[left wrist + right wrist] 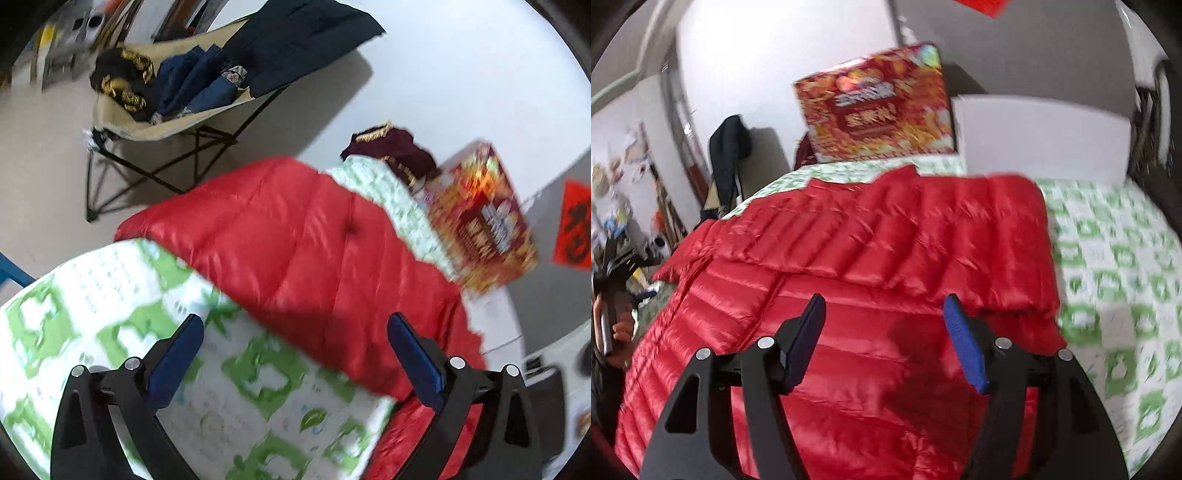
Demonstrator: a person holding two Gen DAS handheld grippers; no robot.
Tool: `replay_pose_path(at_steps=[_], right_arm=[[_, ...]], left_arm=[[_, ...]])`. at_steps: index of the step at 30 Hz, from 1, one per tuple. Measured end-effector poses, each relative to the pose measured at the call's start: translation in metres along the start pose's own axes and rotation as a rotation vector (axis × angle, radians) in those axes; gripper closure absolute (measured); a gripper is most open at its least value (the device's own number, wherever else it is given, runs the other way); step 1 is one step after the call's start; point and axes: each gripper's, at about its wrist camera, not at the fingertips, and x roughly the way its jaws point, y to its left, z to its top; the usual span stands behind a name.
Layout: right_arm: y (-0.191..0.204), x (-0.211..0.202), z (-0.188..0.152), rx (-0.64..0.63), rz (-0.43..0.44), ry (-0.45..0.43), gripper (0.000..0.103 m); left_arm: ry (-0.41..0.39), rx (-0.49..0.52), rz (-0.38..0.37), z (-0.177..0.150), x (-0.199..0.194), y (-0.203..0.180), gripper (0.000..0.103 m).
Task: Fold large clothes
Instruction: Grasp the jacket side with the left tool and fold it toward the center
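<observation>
A shiny red quilted down jacket [849, 332] lies spread on a surface covered with a green-and-white patterned cloth [1115, 280]. One padded section [923, 229] lies folded across its upper part, and a zip [772, 295] runs down the left side. My right gripper [884, 301] hovers over the jacket's middle, open, with nothing between its blue pads. In the left wrist view the jacket [295, 236] lies across the cloth [110, 295]. My left gripper [295, 321] is open over the jacket's near edge and holds nothing.
A red-and-gold printed box [879, 107] stands at the far end against the wall, with a maroon gold-fringed garment [391, 147] beside it. A folding chair [177, 122] piled with dark clothes stands on the floor beyond. The view is motion-blurred.
</observation>
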Motion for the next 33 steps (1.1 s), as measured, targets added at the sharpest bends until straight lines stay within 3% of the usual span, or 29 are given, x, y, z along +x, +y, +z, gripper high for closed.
replay_pose_path(at_steps=[9, 16, 19, 22, 24, 27, 29, 31, 33], right_arm=[[-0.033, 0.020, -0.004, 0.150, 0.057, 0.078, 0.038], [-0.038, 0.027, -0.006, 0.183, 0.064, 0.099, 0.038], [-0.038, 0.029, -0.007, 0.187, 0.065, 0.105, 0.038], [-0.039, 0.030, -0.007, 0.189, 0.070, 0.106, 0.038], [-0.041, 0.031, -0.007, 0.193, 0.077, 0.107, 0.038], [-0.042, 0.031, -0.007, 0.195, 0.081, 0.108, 0.038], [-0.042, 0.031, -0.007, 0.198, 0.086, 0.107, 0.038], [-0.043, 0.030, -0.007, 0.202, 0.094, 0.106, 0.038], [-0.045, 0.030, -0.007, 0.215, 0.108, 0.104, 0.038]], left_arm=[[-0.031, -0.209, -0.286, 0.058, 0.016, 0.028, 0.004], [-0.019, -0.159, -0.383, 0.068, 0.028, 0.010, 0.004], [-0.056, 0.005, -0.375, 0.068, 0.010, -0.036, 0.004], [-0.095, 0.269, -0.324, 0.048, -0.009, -0.116, 0.004], [-0.100, 0.451, -0.301, 0.019, -0.014, -0.176, 0.004], [-0.083, 0.685, -0.275, -0.042, -0.004, -0.252, 0.004], [-0.029, 0.829, -0.254, -0.095, 0.018, -0.292, 0.004], [0.034, 0.965, -0.191, -0.146, 0.049, -0.316, 0.004], [0.117, 1.135, -0.072, -0.208, 0.094, -0.328, 0.004]])
